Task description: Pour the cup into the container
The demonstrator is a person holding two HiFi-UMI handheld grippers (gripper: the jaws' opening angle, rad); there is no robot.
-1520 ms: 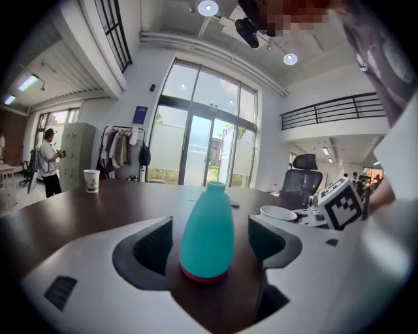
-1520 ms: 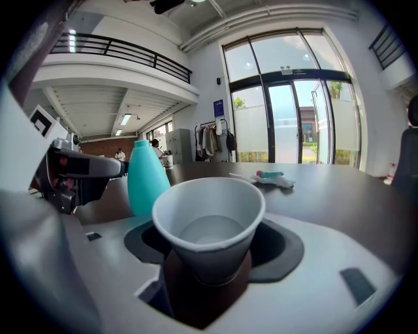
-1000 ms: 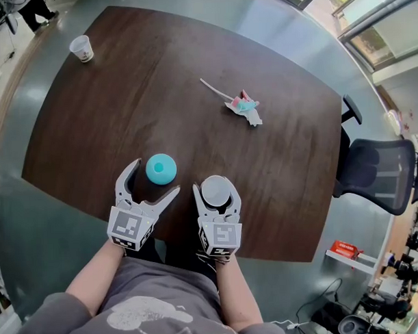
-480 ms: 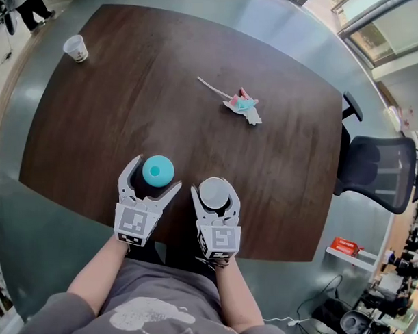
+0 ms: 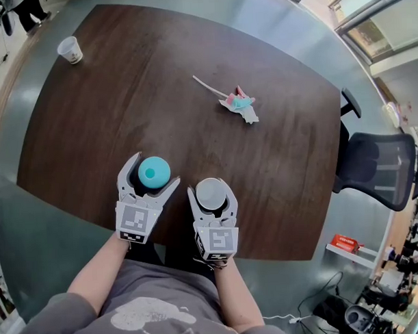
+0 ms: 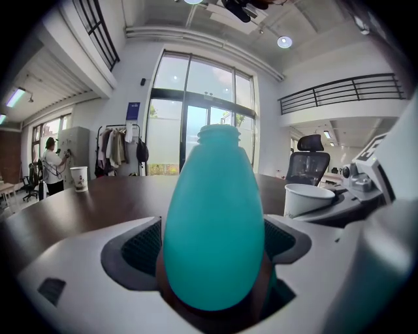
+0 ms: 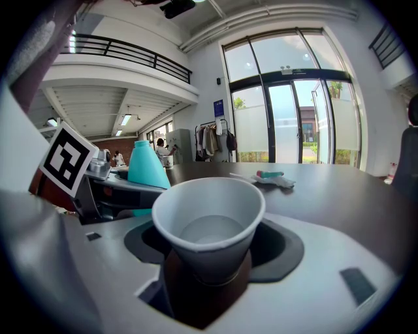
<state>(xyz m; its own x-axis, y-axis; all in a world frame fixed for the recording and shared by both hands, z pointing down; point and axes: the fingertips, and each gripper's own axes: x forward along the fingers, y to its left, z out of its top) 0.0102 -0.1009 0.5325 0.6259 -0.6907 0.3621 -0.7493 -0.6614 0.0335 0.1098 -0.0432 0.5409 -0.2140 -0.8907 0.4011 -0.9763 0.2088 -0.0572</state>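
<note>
While the right gripper (image 5: 212, 190) is clamping the white paper cup (image 7: 208, 225) upright on the dark wooden table (image 5: 158, 75), the left gripper (image 5: 153, 176) is straddling the teal plastic bottle-shaped container (image 6: 214, 222), jaws wide, pads not pressing. Looks like the securing step. Next: closing the left jaws, then lifting and tipping the cup over the narrow neck.

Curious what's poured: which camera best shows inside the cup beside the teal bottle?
The right gripper view: it looks into the paper cup, showing possibly clear liquid. The head view shows its mouth, small; the left gripper view only its outside.
</note>
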